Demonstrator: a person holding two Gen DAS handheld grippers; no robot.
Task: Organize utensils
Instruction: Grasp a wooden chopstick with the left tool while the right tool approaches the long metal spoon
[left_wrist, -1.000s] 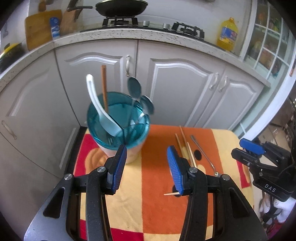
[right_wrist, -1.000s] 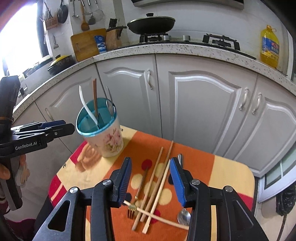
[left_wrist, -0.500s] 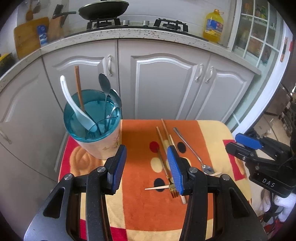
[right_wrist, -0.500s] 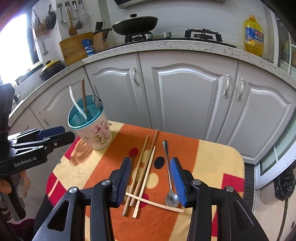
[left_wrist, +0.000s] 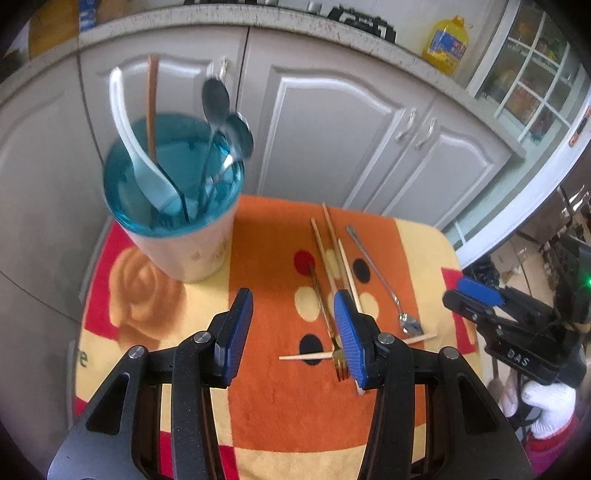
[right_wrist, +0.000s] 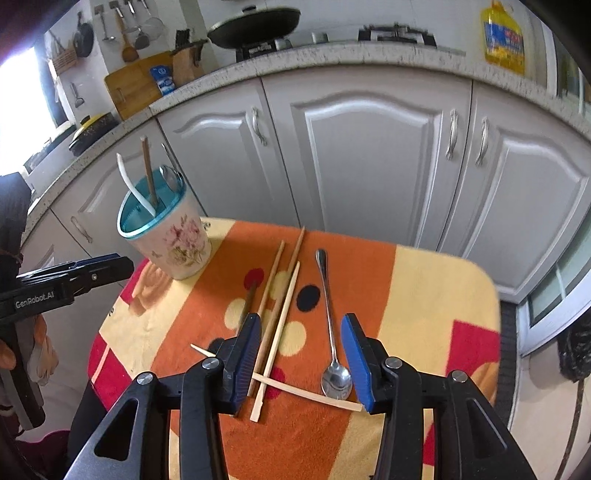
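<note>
A floral holder cup (left_wrist: 184, 254) (right_wrist: 177, 243) with a teal insert stands at the table's back left. It holds a white spoon, a wooden chopstick and metal spoons. Loose on the cloth lie several wooden chopsticks (right_wrist: 280, 295) (left_wrist: 328, 243), a long metal spoon (right_wrist: 328, 306) (left_wrist: 380, 280) and a gold fork (left_wrist: 338, 363). One chopstick (right_wrist: 306, 393) lies across the others. My left gripper (left_wrist: 291, 306) hangs open over bare cloth just left of the fork. My right gripper (right_wrist: 302, 325) is open above the chopsticks and the long spoon, gripping nothing.
The small table wears an orange, yellow and red cloth (right_wrist: 424, 295). Grey kitchen cabinets (right_wrist: 369, 147) stand close behind it, with a stove and an oil bottle (right_wrist: 504, 37) on the counter. A gloved hand (left_wrist: 546, 406) holds the right gripper at the table's right edge.
Both grippers have sunk toward the table and tilted further down. The left view swung right from the cup toward the loose utensils. The long spoon now lies between the right fingers. Jaw gaps look unchanged.
</note>
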